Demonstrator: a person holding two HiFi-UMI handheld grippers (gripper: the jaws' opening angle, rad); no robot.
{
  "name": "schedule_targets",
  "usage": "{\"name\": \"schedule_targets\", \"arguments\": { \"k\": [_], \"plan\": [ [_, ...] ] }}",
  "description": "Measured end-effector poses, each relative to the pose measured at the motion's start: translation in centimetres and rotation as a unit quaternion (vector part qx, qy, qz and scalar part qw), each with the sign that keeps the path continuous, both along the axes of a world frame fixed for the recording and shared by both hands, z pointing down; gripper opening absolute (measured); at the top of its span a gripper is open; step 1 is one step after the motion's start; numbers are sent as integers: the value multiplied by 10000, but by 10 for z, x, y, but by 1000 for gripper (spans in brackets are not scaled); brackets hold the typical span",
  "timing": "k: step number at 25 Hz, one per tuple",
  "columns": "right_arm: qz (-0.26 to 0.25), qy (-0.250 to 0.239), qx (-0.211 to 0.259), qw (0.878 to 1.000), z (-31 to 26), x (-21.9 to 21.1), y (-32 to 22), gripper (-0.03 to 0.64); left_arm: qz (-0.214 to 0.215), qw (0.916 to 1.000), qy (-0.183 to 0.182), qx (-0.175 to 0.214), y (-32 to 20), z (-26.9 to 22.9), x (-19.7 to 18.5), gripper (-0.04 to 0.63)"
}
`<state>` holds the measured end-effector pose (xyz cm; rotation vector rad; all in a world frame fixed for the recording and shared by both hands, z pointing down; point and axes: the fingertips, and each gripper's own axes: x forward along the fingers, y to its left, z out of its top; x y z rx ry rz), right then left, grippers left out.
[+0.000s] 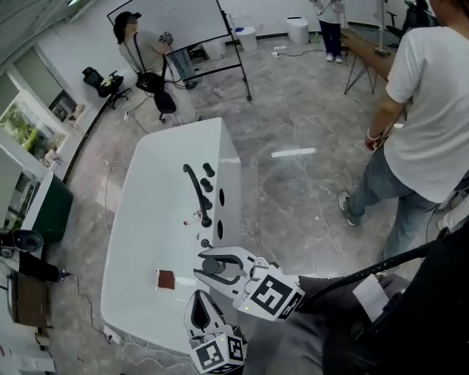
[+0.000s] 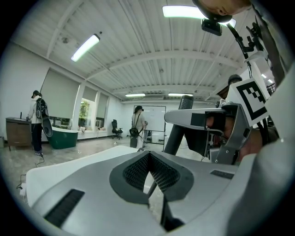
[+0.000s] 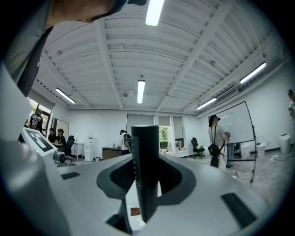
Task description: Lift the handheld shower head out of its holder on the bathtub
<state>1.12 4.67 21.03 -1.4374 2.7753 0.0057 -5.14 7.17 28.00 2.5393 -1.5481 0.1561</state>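
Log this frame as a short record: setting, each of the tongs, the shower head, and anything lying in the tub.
Setting: white bathtub in an open room
Right tongs: shut on shower head, handle upright
Left tongs: shut, empty
Tub rim: black faucet, knobs
In tub: small brown square

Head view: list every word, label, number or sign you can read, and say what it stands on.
None can be read.
Marker cubes: black-and-white square patterns, no letters or numbers.
Whiteboard: any writing is too small to read.
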Motion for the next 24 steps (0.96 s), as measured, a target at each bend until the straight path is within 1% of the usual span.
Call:
{"name": "schedule_targets", "arguments": {
  "k": [2,6,7,10,11,15,18,20,24],
  "plan": [
    [4,20,19,10000,11,1,-3,121,-84,10000,-6,40,-4,7,-3,3],
    [-103,-427,162,9989,6,-6,9,121,-247,9997,-32,47,6,12,-8,3],
    [-117,-444,135,9989,6,-4,10,121,-247,9997,-27,63,7,11,-4,3],
    [-185,-124,58,9997,18,7,-2,121,-222,9996,-30,141,-7,13,7,3],
    [-182,-91,59,9998,22,10,-8,121,-217,9996,-49,151,-12,16,9,3],
    [-253,-132,30,9996,34,-3,-28,121,-294,9995,-69,105,-30,29,-5,3],
    [-337,-125,-1,9994,36,-10,-34,121,-392,9991,-52,126,-34,27,-12,3],
    [-360,-117,11,9993,34,-12,-35,121,-431,9988,-66,200,-34,23,-15,3],
    [-392,-100,64,9992,29,-18,-37,121,-484,9969,-311,543,-33,-4,-21,3]
  ]
}}
